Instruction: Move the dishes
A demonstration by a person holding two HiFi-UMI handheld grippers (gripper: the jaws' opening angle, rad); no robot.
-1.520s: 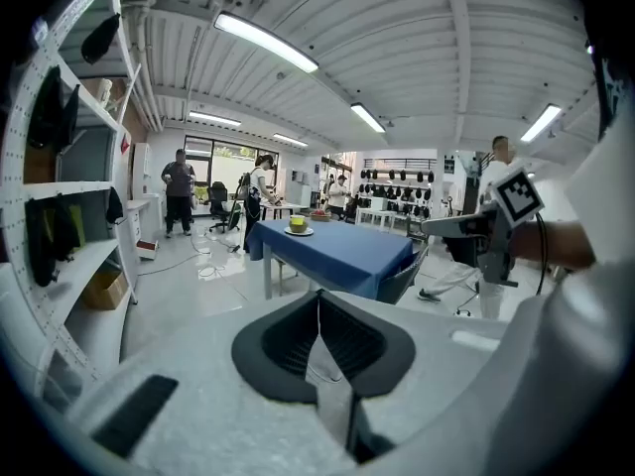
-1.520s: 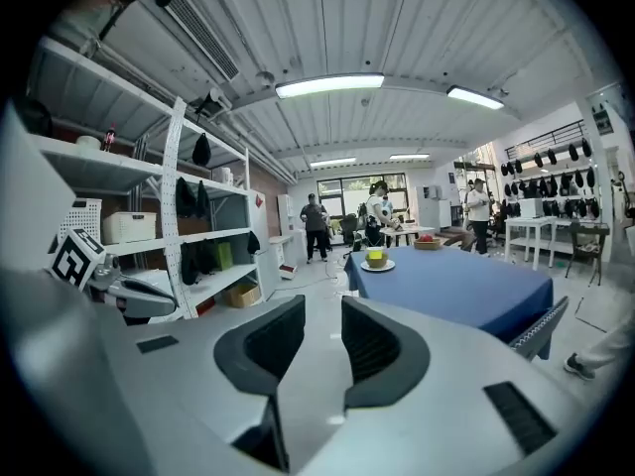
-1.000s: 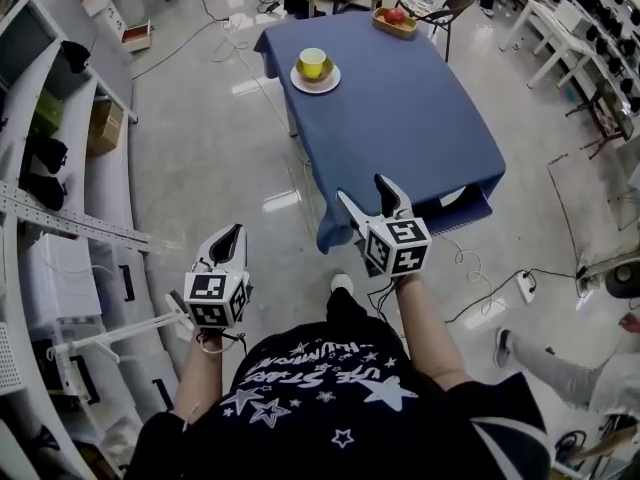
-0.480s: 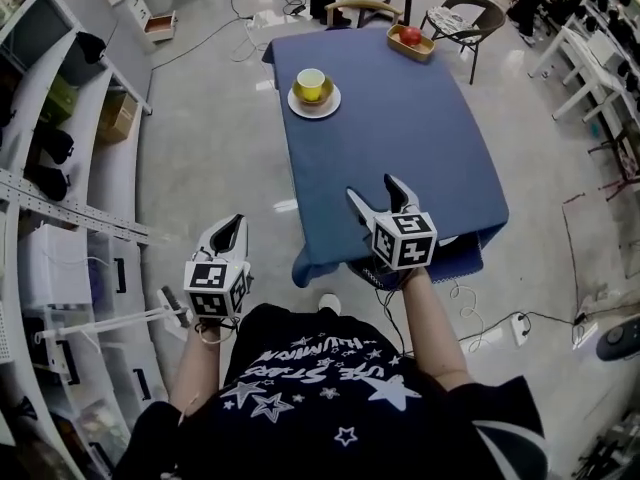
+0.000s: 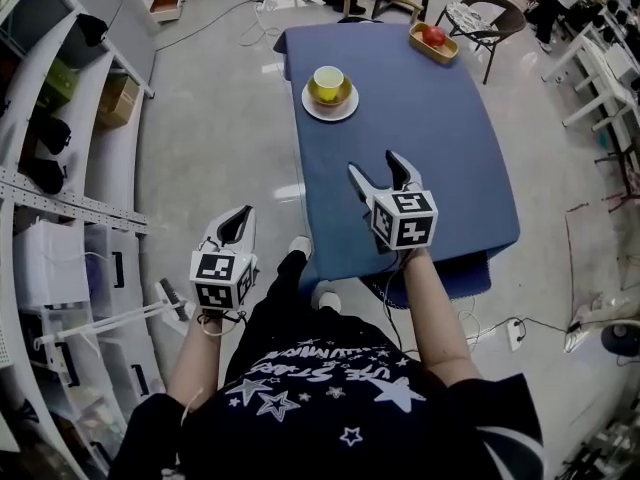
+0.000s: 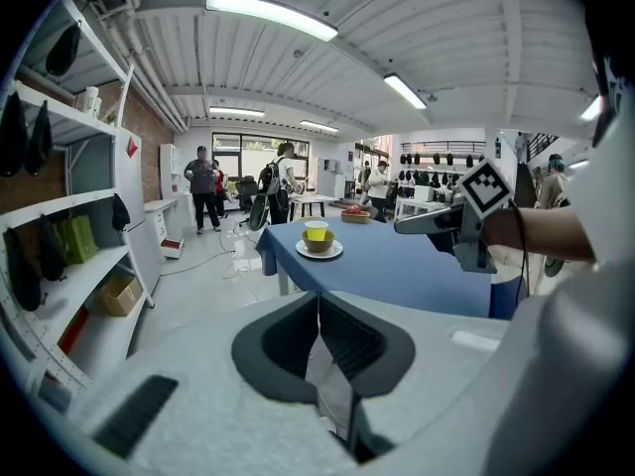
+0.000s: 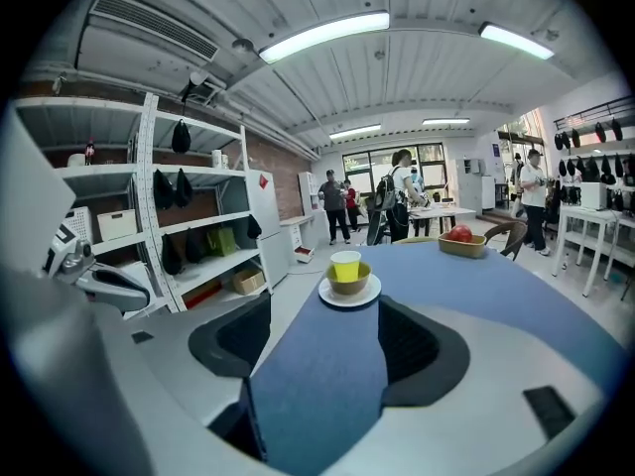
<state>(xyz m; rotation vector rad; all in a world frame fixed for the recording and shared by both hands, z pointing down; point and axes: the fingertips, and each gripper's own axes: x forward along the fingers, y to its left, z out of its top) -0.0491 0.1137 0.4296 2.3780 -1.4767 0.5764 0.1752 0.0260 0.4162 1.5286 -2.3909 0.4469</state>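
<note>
A yellow cup sits in a brown bowl [image 5: 329, 87] on a white saucer [image 5: 330, 105], near the far left edge of the blue-clothed table [image 5: 430, 158]. The stack also shows in the right gripper view as the bowl [image 7: 348, 278] and in the left gripper view as the bowl [image 6: 317, 241]. My right gripper [image 5: 378, 168] is open over the table's near part, pointing at the stack, with nothing between its jaws. My left gripper [image 5: 235, 224] is shut and empty, out over the floor left of the table.
A wooden tray with a red fruit [image 5: 434, 41] stands at the table's far right corner. Chairs [image 5: 485, 20] stand behind the table. Shelving [image 5: 60, 168] runs along the left. People [image 7: 333, 204] stand far back in the room. Cables lie on the floor.
I have stepped closer to the table. My right gripper has gone from the near edge to over the tabletop. My left gripper has kept its place by my side.
</note>
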